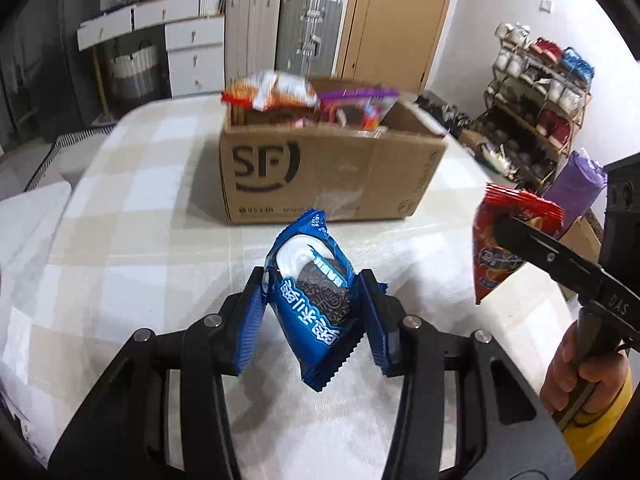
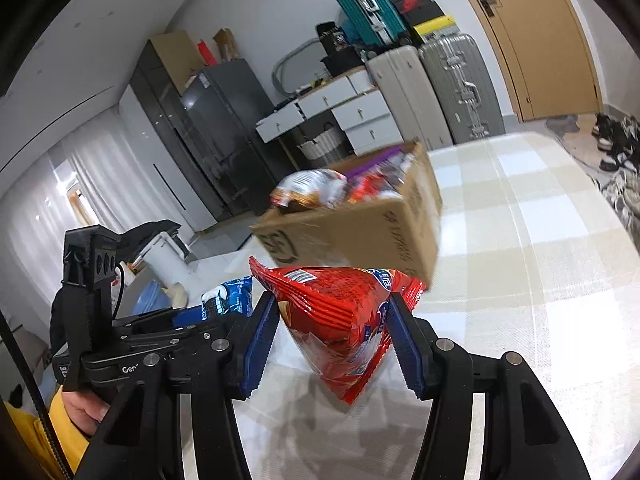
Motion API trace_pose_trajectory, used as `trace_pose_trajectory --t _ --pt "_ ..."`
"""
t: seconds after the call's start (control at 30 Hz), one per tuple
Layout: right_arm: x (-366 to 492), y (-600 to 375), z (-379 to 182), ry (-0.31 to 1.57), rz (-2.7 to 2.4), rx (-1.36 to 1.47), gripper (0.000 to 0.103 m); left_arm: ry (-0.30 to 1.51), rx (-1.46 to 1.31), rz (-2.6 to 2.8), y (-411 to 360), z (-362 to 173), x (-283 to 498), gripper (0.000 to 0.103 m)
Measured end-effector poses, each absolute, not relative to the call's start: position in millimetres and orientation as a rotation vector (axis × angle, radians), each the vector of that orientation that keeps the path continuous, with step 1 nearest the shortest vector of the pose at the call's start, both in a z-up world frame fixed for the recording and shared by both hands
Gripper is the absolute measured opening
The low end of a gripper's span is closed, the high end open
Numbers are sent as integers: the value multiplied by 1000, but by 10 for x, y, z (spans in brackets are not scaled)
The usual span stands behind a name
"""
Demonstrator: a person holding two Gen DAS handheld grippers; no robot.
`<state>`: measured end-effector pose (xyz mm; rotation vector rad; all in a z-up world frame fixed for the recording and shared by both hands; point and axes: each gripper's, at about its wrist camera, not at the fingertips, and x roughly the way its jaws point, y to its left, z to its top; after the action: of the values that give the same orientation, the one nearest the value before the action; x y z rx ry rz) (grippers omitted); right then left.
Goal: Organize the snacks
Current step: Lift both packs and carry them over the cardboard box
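The left gripper (image 1: pixel 314 304) is pinching a blue cookie packet (image 1: pixel 310 300) between its jaws; the right gripper (image 2: pixel 334 340) is clamping a red crinkled snack bag (image 2: pixel 340 320), with a brown cardboard box (image 1: pixel 332 176) lying beyond both.

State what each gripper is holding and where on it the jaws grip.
Left gripper: blue Oreo packet, clamped across its middle, lifted clear of the table. Right gripper: red snack bag, pinched at its sides near the upper sealed edge.
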<state>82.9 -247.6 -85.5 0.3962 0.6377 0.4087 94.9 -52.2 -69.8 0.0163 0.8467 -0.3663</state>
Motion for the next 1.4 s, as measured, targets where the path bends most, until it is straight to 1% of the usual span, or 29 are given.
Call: trace_pose_trajectory --t 0.17,0.37,0.43,0.63,0.9,1.2,1.4 --pt "673 -2303 -565 609 438 366 56 829 35 -359 -398 -388 652 42" --pt "481 -2191 -263 567 458 364 56 753 36 -331 -214 14 308 43" --pt "408 -2142 -190 556 459 365 56 742 26 -333 -158 77 268 42" --pt "187 -2028 -95 542 465 364 56 691 16 -343 -18 391 -104 42" --pt "112 -2023 -47 536 455 359 56 661 11 -349 193 624 -484 43" --pt "273 -2078 118 525 437 349 56 632 20 -356 318 825 -415 43" --pt "450 -2162 293 506 428 346 56 620 26 -384 285 968 -185 43"
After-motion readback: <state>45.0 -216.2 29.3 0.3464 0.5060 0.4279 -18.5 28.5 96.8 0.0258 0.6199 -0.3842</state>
